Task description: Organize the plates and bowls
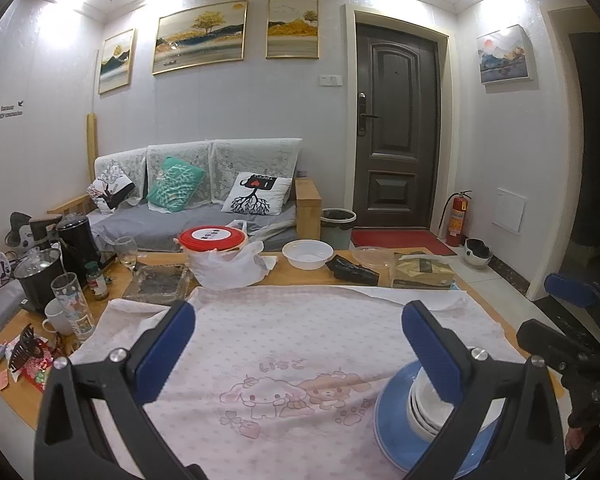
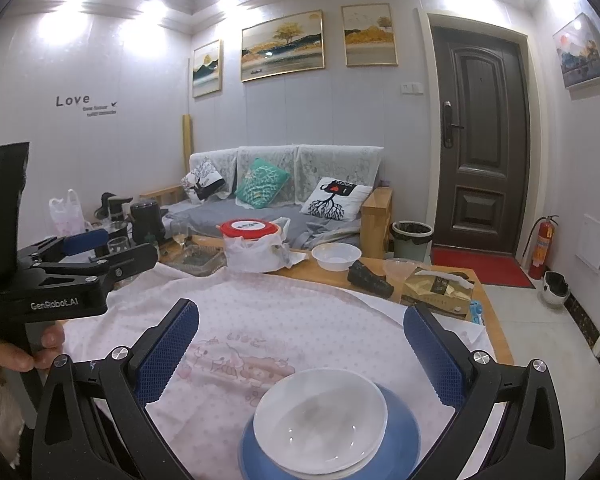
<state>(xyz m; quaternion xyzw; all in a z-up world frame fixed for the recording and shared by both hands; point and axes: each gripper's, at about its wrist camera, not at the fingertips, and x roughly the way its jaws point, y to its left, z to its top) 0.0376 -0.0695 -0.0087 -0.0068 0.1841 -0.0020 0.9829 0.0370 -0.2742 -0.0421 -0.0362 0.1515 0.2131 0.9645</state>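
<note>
A stack of white bowls (image 2: 320, 420) sits on a blue plate (image 2: 400, 436) on the pink cartoon cloth (image 2: 284, 312) at the table's near edge. In the left wrist view the bowls (image 1: 424, 408) and the plate (image 1: 392, 428) lie at the lower right, partly hidden by my right finger. My left gripper (image 1: 300, 336) is open and empty above the cloth, left of the stack; it also shows in the right wrist view (image 2: 112, 250). My right gripper (image 2: 300, 340) is open and empty just above and behind the stack; it also shows in the left wrist view (image 1: 548, 308).
At the table's far edge stand a white disposable bowl (image 2: 336, 257), a red-lidded container in a plastic bag (image 2: 252, 246), a clear bowl (image 1: 374, 256), a black pouch (image 2: 370, 276) and a tissue box (image 2: 438, 286). Kettles, glasses and mugs (image 1: 66, 292) crowd the left side.
</note>
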